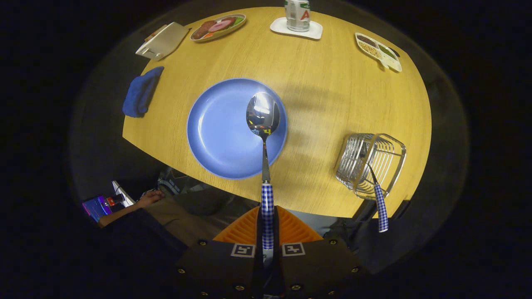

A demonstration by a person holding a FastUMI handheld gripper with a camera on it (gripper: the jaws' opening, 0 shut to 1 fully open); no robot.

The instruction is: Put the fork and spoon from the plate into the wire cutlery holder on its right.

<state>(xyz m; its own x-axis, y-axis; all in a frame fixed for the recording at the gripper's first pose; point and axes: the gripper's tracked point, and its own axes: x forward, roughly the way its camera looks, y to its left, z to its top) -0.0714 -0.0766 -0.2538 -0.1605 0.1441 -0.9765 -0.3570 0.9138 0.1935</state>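
My gripper (267,224) is shut on the checked handle of the spoon (263,124), with both fingers pressed against it. The spoon points straight ahead, its shiny bowl hanging over the right part of the blue plate (220,128), lifted well above the table. The plate's surface looks bare. To the plate's right stands the wire cutlery holder (370,164) near the table's front edge. The fork (379,203) is in it, tines down inside the wires and its checked handle sticking out toward me.
On the round wooden table (324,83) lie a folded blue cloth (141,93) at the left, a white box (163,40), a plate of food (218,27), a can on a white coaster (297,16) and a divided snack tray (378,52). A person's hand (147,198) shows below the table's edge.
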